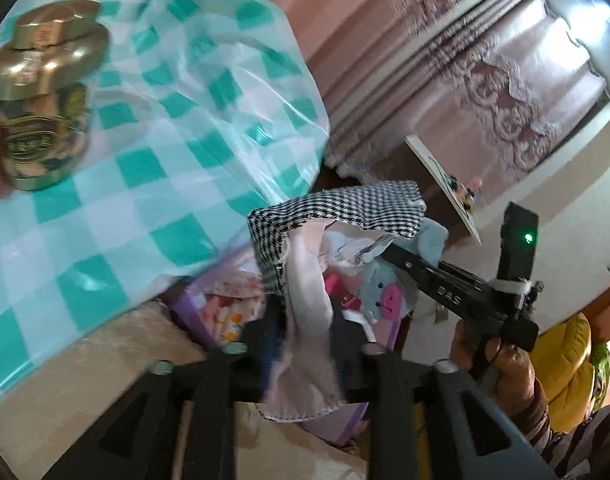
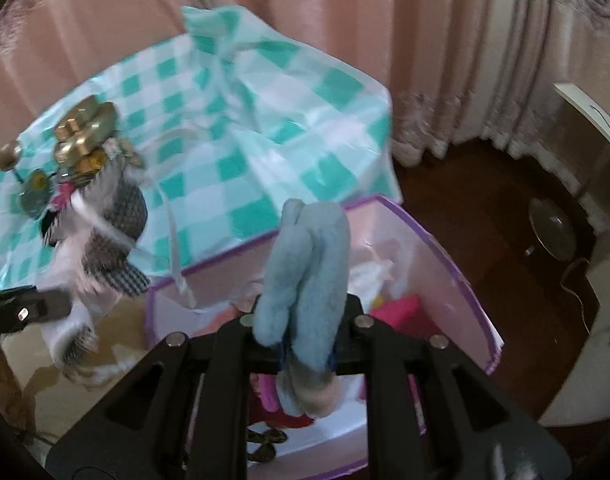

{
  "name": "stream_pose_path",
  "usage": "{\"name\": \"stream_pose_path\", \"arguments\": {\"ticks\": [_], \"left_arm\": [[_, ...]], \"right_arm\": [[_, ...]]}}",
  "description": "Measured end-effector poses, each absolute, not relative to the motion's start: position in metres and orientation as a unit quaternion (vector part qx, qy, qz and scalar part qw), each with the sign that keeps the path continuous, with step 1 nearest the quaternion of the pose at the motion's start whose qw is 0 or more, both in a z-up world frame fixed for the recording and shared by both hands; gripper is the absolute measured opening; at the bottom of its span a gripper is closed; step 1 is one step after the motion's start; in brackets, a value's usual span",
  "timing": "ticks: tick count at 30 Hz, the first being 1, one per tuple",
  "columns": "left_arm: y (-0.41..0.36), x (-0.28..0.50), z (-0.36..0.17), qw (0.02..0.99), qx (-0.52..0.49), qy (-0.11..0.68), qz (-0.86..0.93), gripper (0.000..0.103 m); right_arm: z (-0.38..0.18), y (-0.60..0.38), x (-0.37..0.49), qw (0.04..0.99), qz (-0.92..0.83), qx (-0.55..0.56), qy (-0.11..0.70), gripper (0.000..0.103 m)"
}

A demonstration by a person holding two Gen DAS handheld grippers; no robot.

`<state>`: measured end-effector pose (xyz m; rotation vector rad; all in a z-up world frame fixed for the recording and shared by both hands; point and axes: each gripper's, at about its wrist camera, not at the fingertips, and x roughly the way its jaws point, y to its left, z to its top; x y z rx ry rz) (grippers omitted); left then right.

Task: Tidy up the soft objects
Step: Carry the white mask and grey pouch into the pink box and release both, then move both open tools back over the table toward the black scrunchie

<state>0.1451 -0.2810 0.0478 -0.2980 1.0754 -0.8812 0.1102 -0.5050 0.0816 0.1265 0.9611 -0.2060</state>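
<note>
Our right gripper [image 2: 305,354] is clamped on a pale blue plush toy [image 2: 305,264], its 2 fingers pinching the fleecy body low down so that the rest stands up ahead of the camera. Directly beyond and below it sits the pink storage box [image 2: 437,248] with purple edging, already holding a few soft, brightly coloured things, so we judge the toy is about to go in. Our left gripper [image 1: 301,354] has a houndstooth cloth [image 1: 337,208] with a pale pink lining between its fingers; the fabric hangs slack there, and we cannot tell whether the pads press on it or have let go. This cloth, too, is over the box, whose contents show just behind it. To the left of the box lies the table [image 2: 265,152] under a teal-and-white checked cover, with a gold-lidded jar [image 1: 45,92] standing on its far left part. Both items look light, limp and unbreakable; the plush will squash and spring back, so a pinch across its middle suits it, while the cloth will drape and trail, so we would take it at a bunched fold rather than a loose edge.
</note>
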Motion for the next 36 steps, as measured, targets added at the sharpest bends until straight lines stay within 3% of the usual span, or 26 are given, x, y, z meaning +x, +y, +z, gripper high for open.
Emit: {"name": "stream_pose_path", "arguments": {"ticks": [2, 4, 6, 18, 36], "left_arm": [[-0.288, 0.145, 0.048, 0.755, -0.132, 0.494, -0.411, 0.051], [-0.289, 0.144, 0.047, 0.754, -0.125, 0.496, -0.412, 0.052], [-0.284, 0.146, 0.046, 0.756, -0.128, 0.498, -0.404, 0.052], [-0.215, 0.162, 0.048, 0.802, -0.133, 0.479, -0.33, 0.052], [-0.042, 0.174, 0.026, 0.845, -0.188, 0.471, -0.17, 0.052]], "right_arm": [[0.08, -0.507, 0.11, 0.878, -0.106, 0.064, 0.463, 0.037], [0.08, -0.507, 0.107, 0.882, -0.104, 0.07, 0.455, 0.066], [0.083, -0.505, 0.104, 0.887, -0.098, 0.077, 0.445, 0.076], [0.078, -0.441, 0.125, 0.891, -0.021, 0.041, 0.451, 0.076], [0.072, -0.286, 0.187, 0.887, 0.117, -0.019, 0.446, 0.076]]}}
